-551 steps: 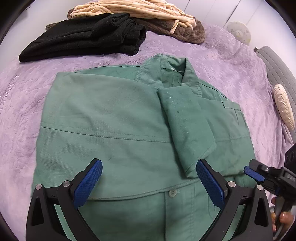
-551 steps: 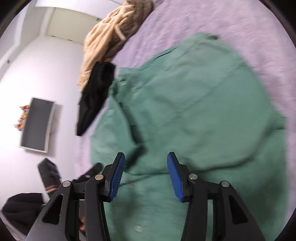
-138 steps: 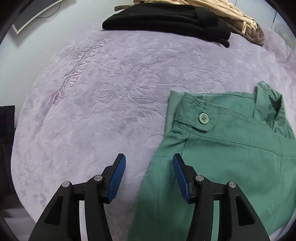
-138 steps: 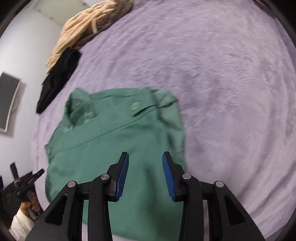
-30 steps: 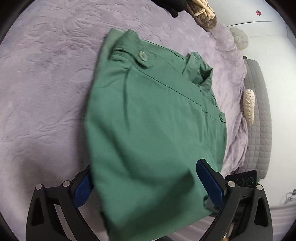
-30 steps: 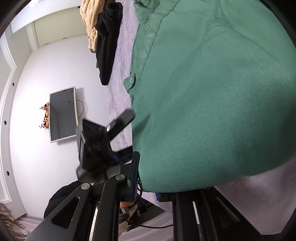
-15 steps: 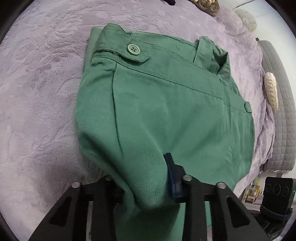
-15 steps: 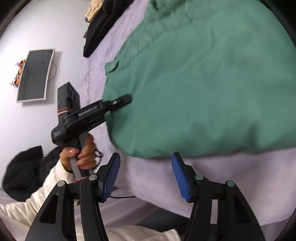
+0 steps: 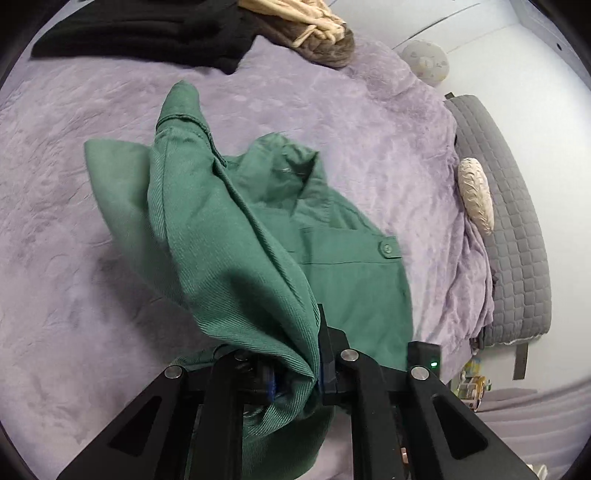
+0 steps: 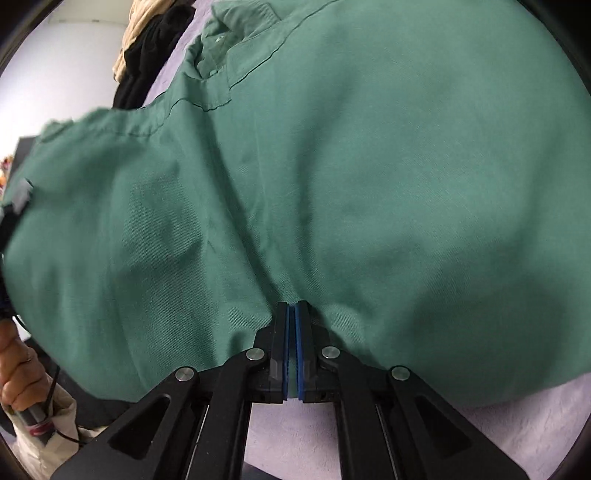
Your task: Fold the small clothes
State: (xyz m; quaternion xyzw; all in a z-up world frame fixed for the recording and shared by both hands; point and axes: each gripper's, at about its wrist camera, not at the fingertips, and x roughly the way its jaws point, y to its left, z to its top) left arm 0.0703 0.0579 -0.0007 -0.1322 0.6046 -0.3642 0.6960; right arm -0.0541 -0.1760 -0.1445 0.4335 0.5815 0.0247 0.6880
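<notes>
Left gripper point(image 9: 295, 373): fingertips mostly buried under a bunched fold of the shirt point(image 9: 236, 236); only slivers of the blue pads show, squeezed in tight on the cloth, so it is clamped on the shirt's near edge. Right gripper point(image 10: 293, 343): pads pressed nearly together, a thin bit of shirt point(image 10: 332, 166) hem pinched between them at the tips; the cloth past that point hides whatever lies beyond.

Shirt is green woven twill with a fine diagonal rib and stitched seams. In the left view the gripped side is lifted and draped in a soft ridge, one corner sticking up in a point; the rest lies flat on the bedspread point(image 9: 55, 258), with the collar crumpled open and a pocket flap with a round green button point(image 9: 386, 248). Lower hem is cut off behind the gripper frame. In the right view the shirt fills almost the whole frame, smooth and puffed; its left edge is blurred.

Bedspread is purple plush with an embossed pattern. Black clothes point(image 9: 147, 33), folded, at the far edge, partly cut off by the frame. Beside them a cream cable-knit point(image 9: 295, 14), top cut off. Grey quilted cushion point(image 9: 517, 221) at the right with a pale ridged oval object point(image 9: 476, 194) on it, unclear what. Person's hand point(image 10: 16, 376) at the lower left of the right view, mostly cut off.
</notes>
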